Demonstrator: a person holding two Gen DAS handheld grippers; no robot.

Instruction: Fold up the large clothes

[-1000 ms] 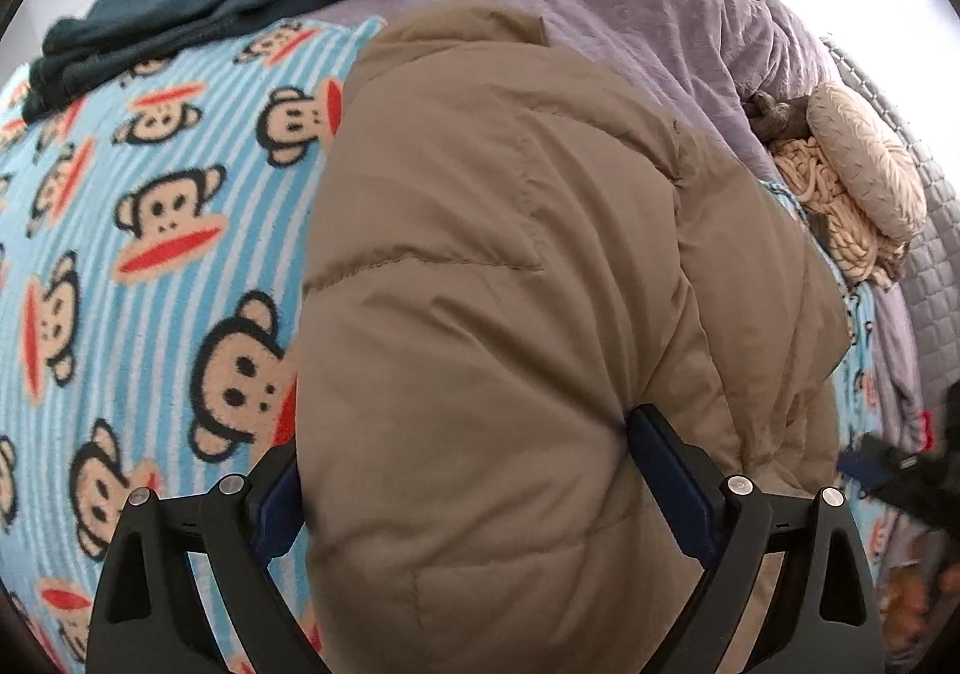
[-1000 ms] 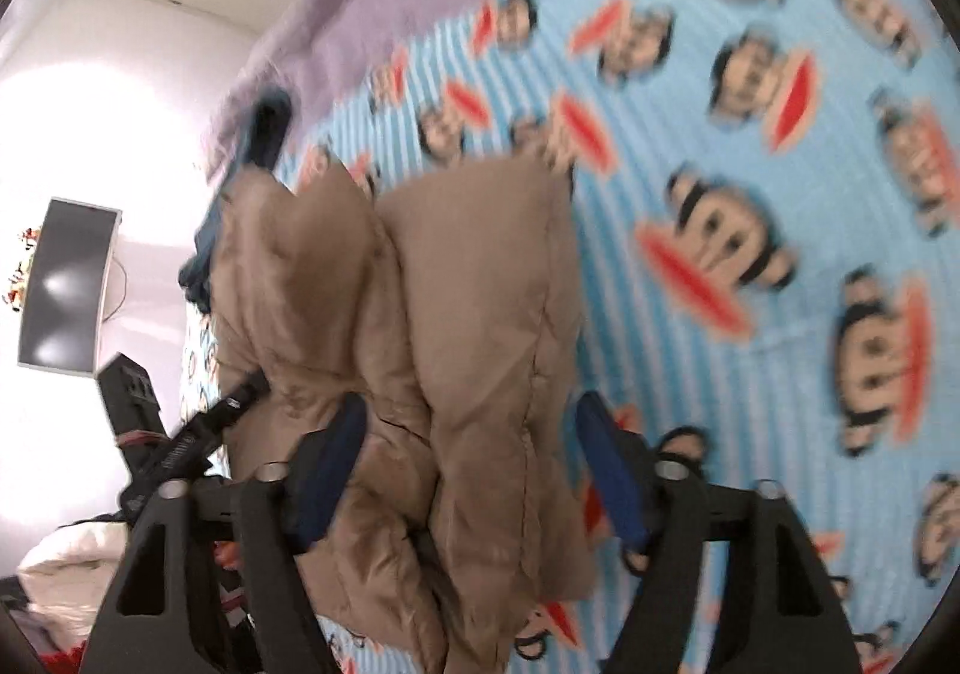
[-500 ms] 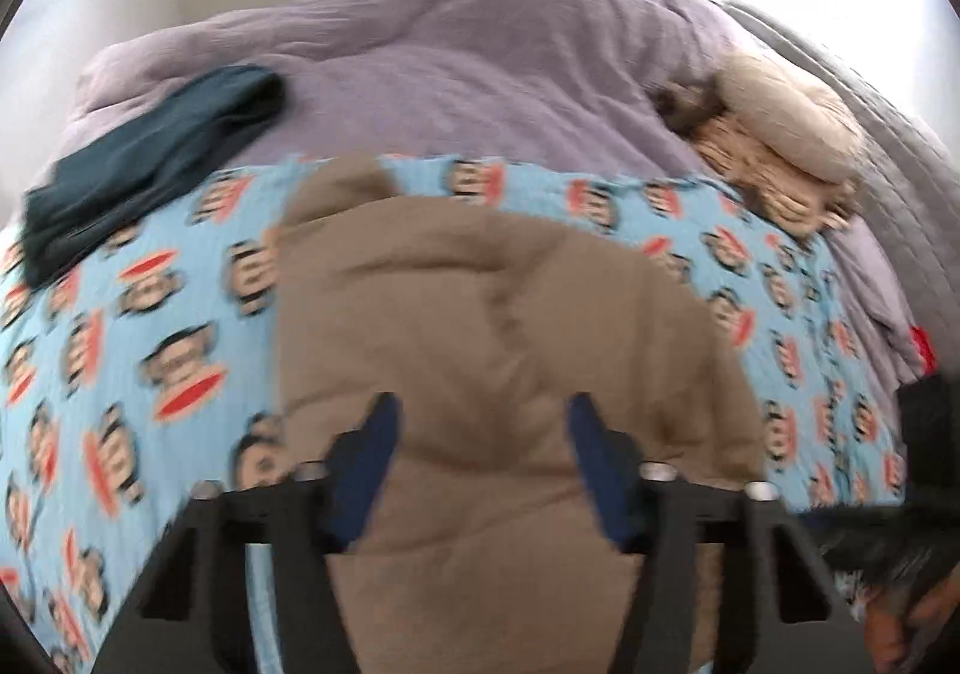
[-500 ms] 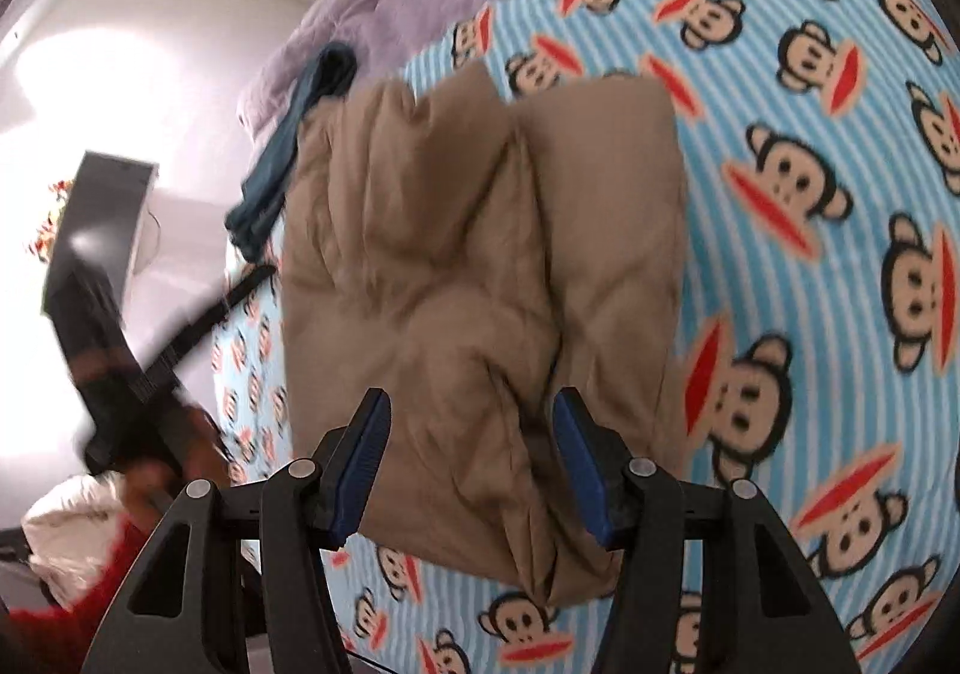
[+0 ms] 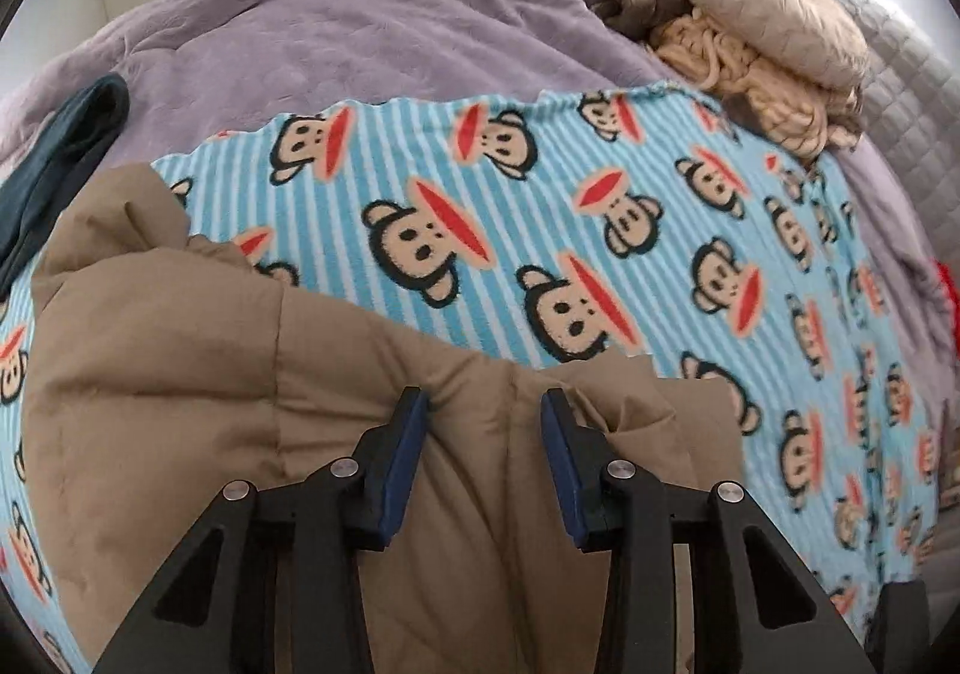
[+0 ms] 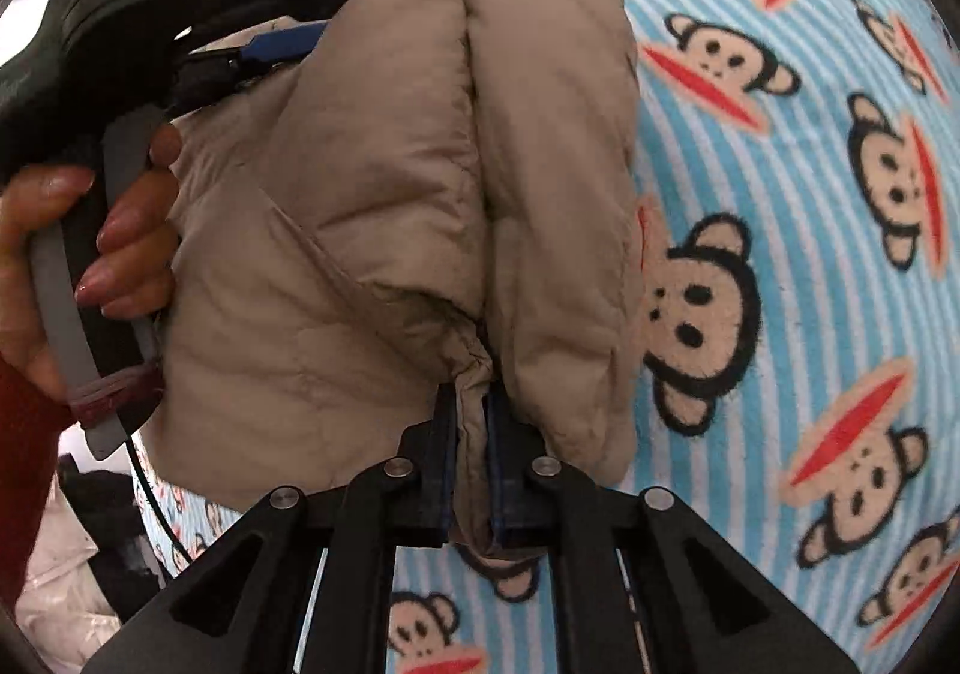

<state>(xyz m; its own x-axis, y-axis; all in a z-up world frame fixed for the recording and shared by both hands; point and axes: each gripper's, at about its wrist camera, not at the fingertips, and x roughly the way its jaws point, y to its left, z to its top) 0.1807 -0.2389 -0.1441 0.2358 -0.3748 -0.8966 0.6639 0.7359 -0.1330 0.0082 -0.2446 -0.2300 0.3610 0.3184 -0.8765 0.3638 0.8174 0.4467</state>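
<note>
Half a second ago the right gripper (image 6: 472,422) hung over the tan puffer jacket (image 6: 384,206) with its 2 fingers spread; now they are pinched tight on a gathered edge of the jacket's near end. The left gripper (image 5: 483,410) was higher, looking down the length of the jacket; now it sits low at the jacket's (image 5: 240,374) near edge, its 2 blue-padded fingers still apart with puffy fabric bunched between them, not squeezing it. In the right wrist view the person's left hand (image 6: 90,254) grips that tool's handle beside the jacket. The 1 jacket lies folded into 2 padded lobes on the blue striped monkey-print blanket (image 5: 600,254). Beyond it lie 1 purple duvet (image 5: 390,14), 1 dark teal garment (image 5: 60,152) and 1 beige cushion (image 5: 774,8) on a chunky knit throw (image 5: 774,98).
</note>
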